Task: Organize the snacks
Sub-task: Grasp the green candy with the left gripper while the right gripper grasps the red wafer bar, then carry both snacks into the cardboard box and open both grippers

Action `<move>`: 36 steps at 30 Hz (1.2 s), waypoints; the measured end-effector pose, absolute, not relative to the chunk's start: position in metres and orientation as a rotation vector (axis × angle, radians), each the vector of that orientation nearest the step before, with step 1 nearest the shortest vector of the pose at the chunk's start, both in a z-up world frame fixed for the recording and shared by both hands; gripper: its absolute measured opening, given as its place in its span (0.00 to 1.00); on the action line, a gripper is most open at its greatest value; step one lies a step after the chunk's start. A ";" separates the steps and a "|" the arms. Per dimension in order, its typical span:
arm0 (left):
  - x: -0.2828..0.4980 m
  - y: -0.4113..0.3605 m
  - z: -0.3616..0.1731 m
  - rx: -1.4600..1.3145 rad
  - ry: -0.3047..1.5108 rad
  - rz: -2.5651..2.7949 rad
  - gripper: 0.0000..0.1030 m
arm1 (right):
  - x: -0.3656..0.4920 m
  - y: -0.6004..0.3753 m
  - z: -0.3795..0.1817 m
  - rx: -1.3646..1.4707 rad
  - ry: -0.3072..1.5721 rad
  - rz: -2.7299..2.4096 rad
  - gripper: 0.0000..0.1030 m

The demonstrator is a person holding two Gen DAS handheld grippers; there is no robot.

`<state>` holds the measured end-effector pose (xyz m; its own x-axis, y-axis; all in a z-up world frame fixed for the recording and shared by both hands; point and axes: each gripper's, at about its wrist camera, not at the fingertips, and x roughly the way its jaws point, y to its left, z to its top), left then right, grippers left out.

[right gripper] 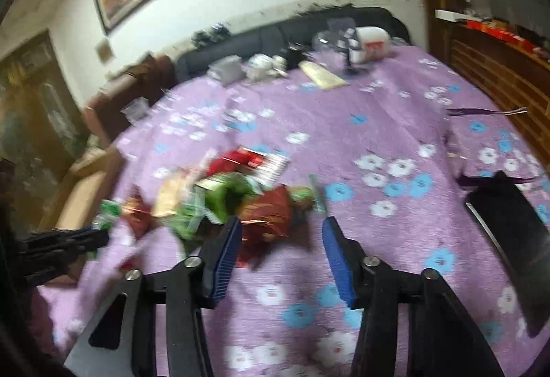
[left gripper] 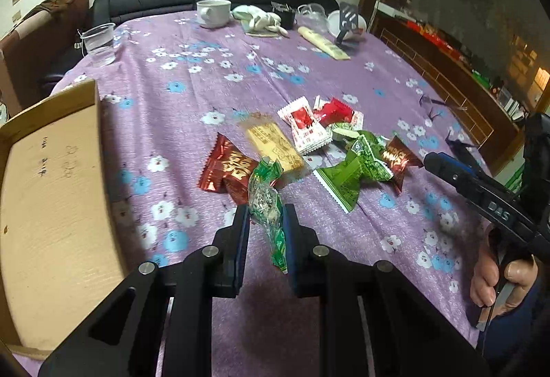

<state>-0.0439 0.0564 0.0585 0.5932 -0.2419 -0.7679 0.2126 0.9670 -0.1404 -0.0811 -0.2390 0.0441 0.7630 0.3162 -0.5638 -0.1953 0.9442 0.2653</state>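
Observation:
My left gripper [left gripper: 265, 210] is shut on a green-and-clear snack packet [left gripper: 266, 201] and holds it above the purple flowered cloth. Beyond it lies a pile of snacks: a red foil packet [left gripper: 225, 167], a yellow bar [left gripper: 275, 144], red-and-white sachets [left gripper: 306, 126], a green packet [left gripper: 350, 172] and a dark red packet [left gripper: 398, 158]. An open cardboard box [left gripper: 51, 205] stands to the left. My right gripper [right gripper: 280, 227] is open and empty, close in front of a red packet [right gripper: 271, 208] at the pile's right end. It also shows in the left wrist view [left gripper: 443, 167].
A clear plastic cup [left gripper: 99, 43], a white mug [left gripper: 213, 12], a cloth [left gripper: 261, 19], a long pale packet [left gripper: 323, 43] and a white bowl [left gripper: 345, 24] stand at the table's far side. A black flat object [right gripper: 512, 239] lies right. A wooden rail [left gripper: 447, 84] runs along the right.

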 end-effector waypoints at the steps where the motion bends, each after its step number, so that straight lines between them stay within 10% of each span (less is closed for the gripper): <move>1: -0.047 0.059 0.061 -0.038 0.888 -0.263 0.16 | -0.084 -0.231 0.047 0.178 0.634 0.325 0.48; 15: -0.065 0.120 0.082 -0.131 0.808 -0.181 0.16 | -0.093 -0.110 0.041 -0.106 0.943 0.631 0.46; 20: -0.071 0.142 0.081 -0.163 0.796 -0.149 0.16 | -0.086 -0.086 0.016 -0.212 1.005 0.571 0.21; 36: -0.075 0.213 0.098 -0.221 0.750 -0.035 0.16 | -0.084 -0.041 0.078 -0.175 0.913 0.689 0.19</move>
